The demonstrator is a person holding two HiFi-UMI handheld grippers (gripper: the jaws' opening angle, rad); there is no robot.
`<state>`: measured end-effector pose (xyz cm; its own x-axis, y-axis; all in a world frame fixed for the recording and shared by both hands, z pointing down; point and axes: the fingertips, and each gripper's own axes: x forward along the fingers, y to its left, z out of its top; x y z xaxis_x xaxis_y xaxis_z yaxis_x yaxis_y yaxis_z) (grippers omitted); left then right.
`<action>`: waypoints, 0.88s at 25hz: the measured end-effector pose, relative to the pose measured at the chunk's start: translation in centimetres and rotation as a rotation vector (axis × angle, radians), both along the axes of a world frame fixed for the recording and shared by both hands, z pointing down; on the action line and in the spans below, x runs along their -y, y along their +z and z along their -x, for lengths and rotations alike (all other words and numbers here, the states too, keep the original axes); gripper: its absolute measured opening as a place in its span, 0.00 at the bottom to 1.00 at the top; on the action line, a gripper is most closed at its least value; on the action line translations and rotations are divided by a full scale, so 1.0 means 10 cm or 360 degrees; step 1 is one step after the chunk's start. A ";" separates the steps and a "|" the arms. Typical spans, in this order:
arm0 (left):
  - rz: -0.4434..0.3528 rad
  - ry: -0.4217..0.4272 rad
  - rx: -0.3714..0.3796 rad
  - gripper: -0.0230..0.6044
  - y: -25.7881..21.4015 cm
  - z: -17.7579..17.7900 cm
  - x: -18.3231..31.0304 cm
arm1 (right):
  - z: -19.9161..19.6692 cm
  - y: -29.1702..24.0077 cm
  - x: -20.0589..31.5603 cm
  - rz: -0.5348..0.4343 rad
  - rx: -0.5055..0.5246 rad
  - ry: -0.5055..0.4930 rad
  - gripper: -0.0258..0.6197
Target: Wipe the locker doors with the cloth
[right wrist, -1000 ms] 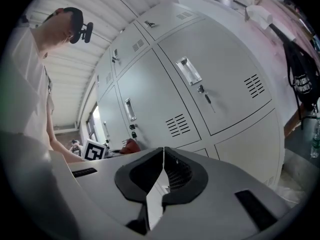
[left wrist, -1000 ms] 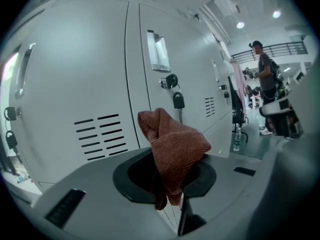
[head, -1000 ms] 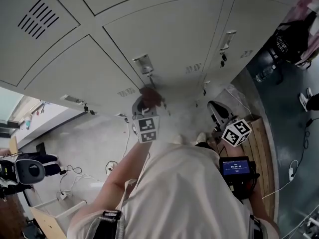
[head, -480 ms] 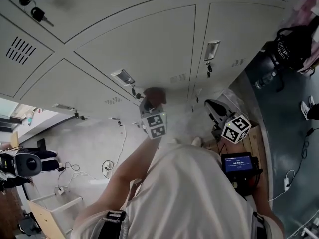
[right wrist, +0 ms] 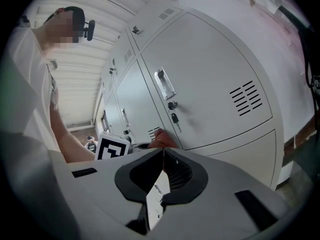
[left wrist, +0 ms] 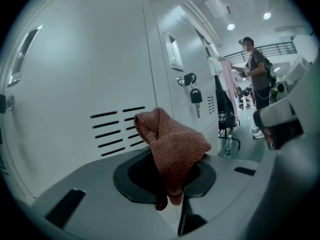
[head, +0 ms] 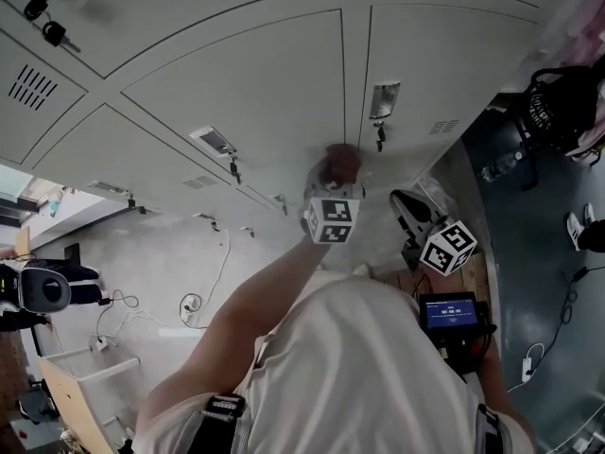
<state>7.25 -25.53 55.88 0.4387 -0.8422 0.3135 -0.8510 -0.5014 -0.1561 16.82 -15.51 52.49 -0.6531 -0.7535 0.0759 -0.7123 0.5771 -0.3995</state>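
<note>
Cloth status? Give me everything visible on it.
The cloth is reddish-brown with a ribbed, knit-looking weave. It is bunched into a folded hump, and one rolled edge arches over the top. The left tongs are shut on its lower end, so it stands up out of them. It is held up at the grey locker door, just right of the vent slots. Whether it actually touches the door can't be told.
</note>
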 end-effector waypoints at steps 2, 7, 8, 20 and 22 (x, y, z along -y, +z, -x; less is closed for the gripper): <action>-0.0023 0.0029 -0.0030 0.15 -0.13 -0.14 0.00 | -0.07 0.00 0.01 0.0000 0.0003 0.0000 0.07; -0.0104 0.0057 -0.0110 0.15 -0.61 -0.08 0.02 | -0.14 -0.01 0.07 -0.0005 0.0026 -0.0002 0.07; -0.0097 0.0021 -0.0154 0.15 -0.66 0.03 0.02 | -0.13 -0.01 0.07 -0.0006 0.0035 -0.0003 0.07; 0.0034 -0.0427 -0.0150 0.15 -0.19 2.00 -0.14 | 0.53 -0.06 0.23 -0.0020 0.0025 -0.0171 0.07; 0.0039 -0.0511 -0.0135 0.15 -0.16 2.33 -0.17 | 0.64 -0.07 0.24 -0.0019 0.0024 -0.0195 0.07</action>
<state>-16.08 -23.82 54.25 0.1774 -0.9343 0.3091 -0.9757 -0.2080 -0.0690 10.42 -17.92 51.84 -0.7412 -0.6689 0.0570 -0.6303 0.6642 -0.4020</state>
